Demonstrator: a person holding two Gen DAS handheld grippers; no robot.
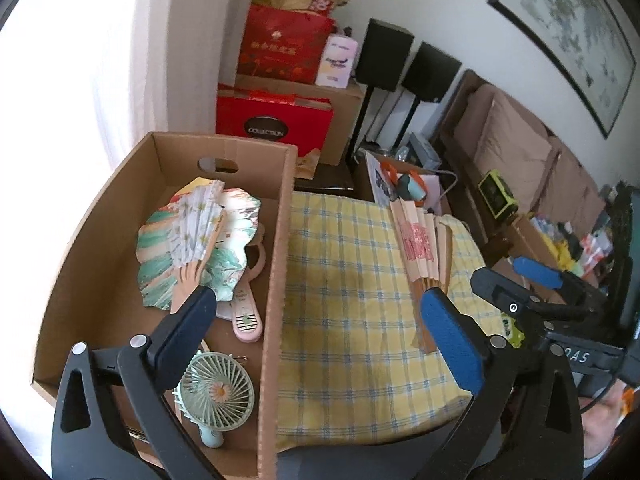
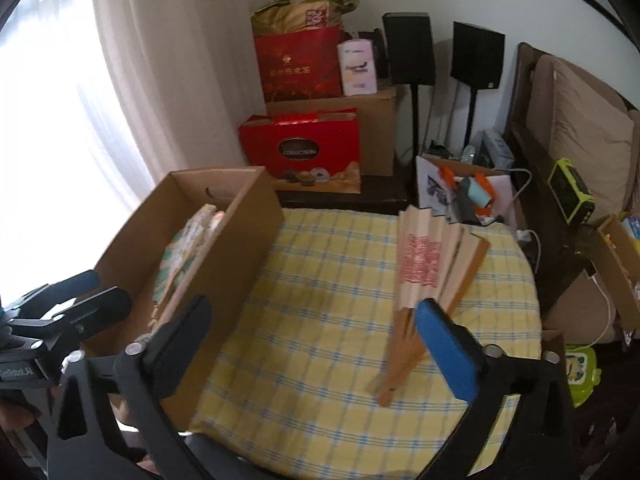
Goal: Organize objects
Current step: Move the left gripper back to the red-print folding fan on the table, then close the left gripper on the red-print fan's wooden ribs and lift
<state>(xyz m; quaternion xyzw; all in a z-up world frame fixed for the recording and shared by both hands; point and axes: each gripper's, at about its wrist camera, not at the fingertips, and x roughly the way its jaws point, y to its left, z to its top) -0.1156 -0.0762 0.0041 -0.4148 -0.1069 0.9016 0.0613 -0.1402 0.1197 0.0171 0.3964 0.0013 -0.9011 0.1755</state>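
A brown cardboard box (image 1: 276,264) stands on the left of a yellow checked table (image 1: 352,280). Inside lie a green marbled round fan (image 1: 224,256), a white folding fan (image 1: 200,224), a pink handheld fan (image 1: 246,316) and a mint mini fan (image 1: 218,394). A tan folding fan with red print (image 1: 420,248) lies half open on the table's right; it also shows in the right wrist view (image 2: 424,272). My left gripper (image 1: 320,332) is open and empty above the box wall. My right gripper (image 2: 308,340) is open and empty above the table, its blue finger pad (image 2: 448,352) beside the fan's handle end.
Red gift boxes (image 2: 300,152) and a cardboard carton (image 2: 376,128) stack against the far wall beside two black speakers (image 2: 408,48). A paper bag with orange and grey items (image 2: 468,196) stands behind the table. A sofa (image 2: 580,144) with clutter lies right. A curtain (image 2: 132,80) hangs left.
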